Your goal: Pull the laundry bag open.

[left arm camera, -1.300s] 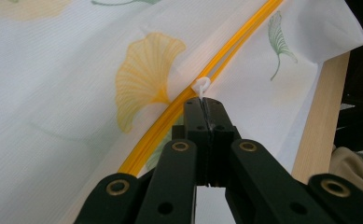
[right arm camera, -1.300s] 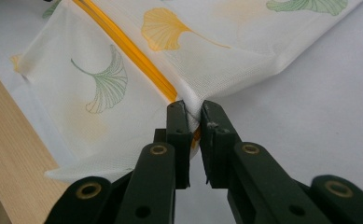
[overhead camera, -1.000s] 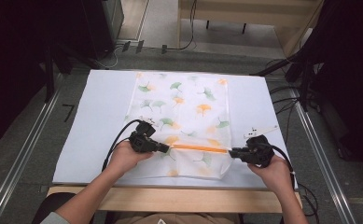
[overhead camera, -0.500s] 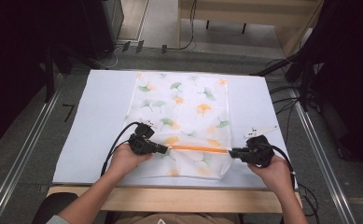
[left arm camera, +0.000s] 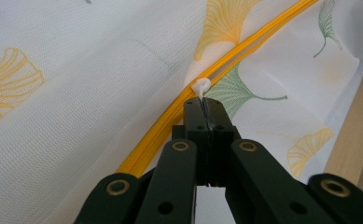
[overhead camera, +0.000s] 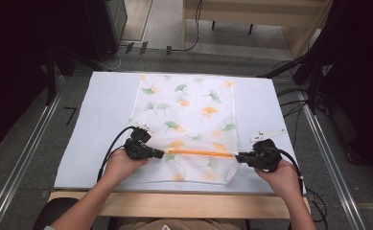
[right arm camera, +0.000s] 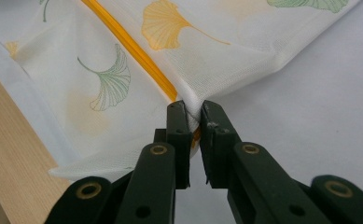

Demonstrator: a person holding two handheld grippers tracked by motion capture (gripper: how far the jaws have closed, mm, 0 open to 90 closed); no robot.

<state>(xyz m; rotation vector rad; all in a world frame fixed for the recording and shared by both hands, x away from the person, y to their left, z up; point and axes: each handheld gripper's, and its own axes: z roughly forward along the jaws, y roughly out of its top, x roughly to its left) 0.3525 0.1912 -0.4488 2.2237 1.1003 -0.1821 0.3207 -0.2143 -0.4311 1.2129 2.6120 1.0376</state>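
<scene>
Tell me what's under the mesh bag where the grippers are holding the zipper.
Under the mesh bag lies the white table cover, with the wooden table edge beyond it. The left gripper pinches the zipper pull; the bag's inside is hidden.

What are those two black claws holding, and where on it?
The left gripper pinches the white zipper pull of the mesh bag; the right gripper clamps the bag's edge at the zipper's end.

Bright, even light falls from above onto the white counter [overhead camera: 102, 124], while the frame's upper corners and sides sink into near-black. Shadows stay soft and faint. In both gripper views the mesh weave reads crisp, the lower-frame black arms slightly soft; no glare.
</scene>
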